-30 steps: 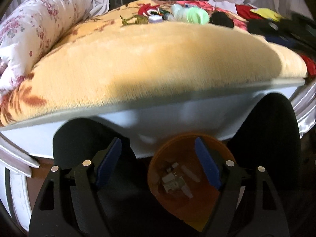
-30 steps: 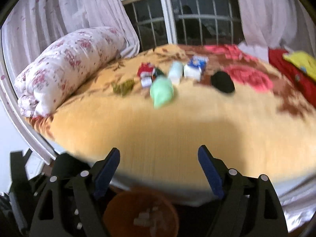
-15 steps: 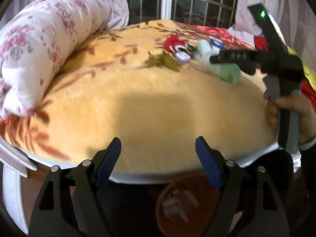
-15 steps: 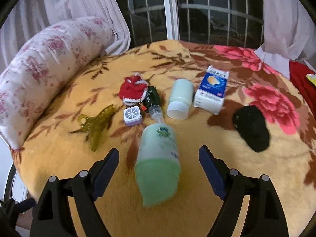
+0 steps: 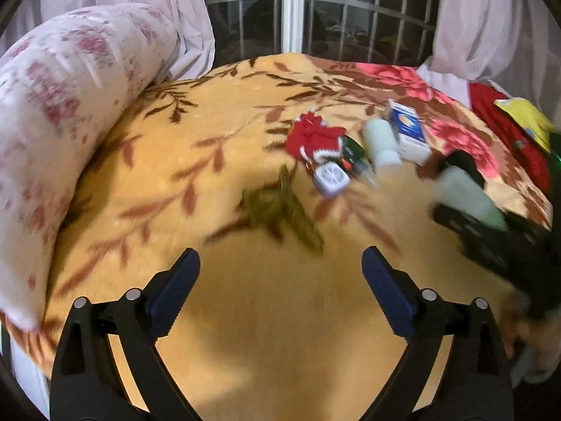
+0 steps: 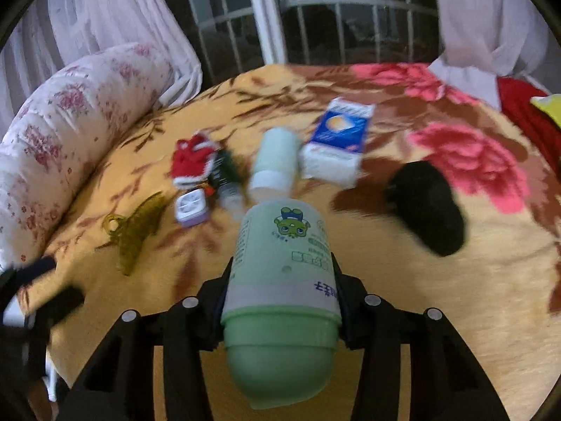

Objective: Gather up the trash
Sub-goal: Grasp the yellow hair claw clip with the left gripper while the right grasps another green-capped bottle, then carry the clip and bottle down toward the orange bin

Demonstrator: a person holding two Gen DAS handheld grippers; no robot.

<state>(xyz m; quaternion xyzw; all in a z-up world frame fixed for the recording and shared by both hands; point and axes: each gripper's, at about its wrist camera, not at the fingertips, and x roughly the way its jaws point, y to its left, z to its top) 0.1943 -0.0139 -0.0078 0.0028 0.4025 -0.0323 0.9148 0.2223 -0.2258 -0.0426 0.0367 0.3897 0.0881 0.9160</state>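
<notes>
right gripper (image 6: 282, 280) has closed round green bottle (image 6: 280, 280), seemingly mid-blanket (image 6: 438, 315).

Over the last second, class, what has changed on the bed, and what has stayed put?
The right gripper moved forward and closed on the green bottle. The left gripper rose from the bin to over the blanket, still open. The box, black item and clip stayed.
</notes>
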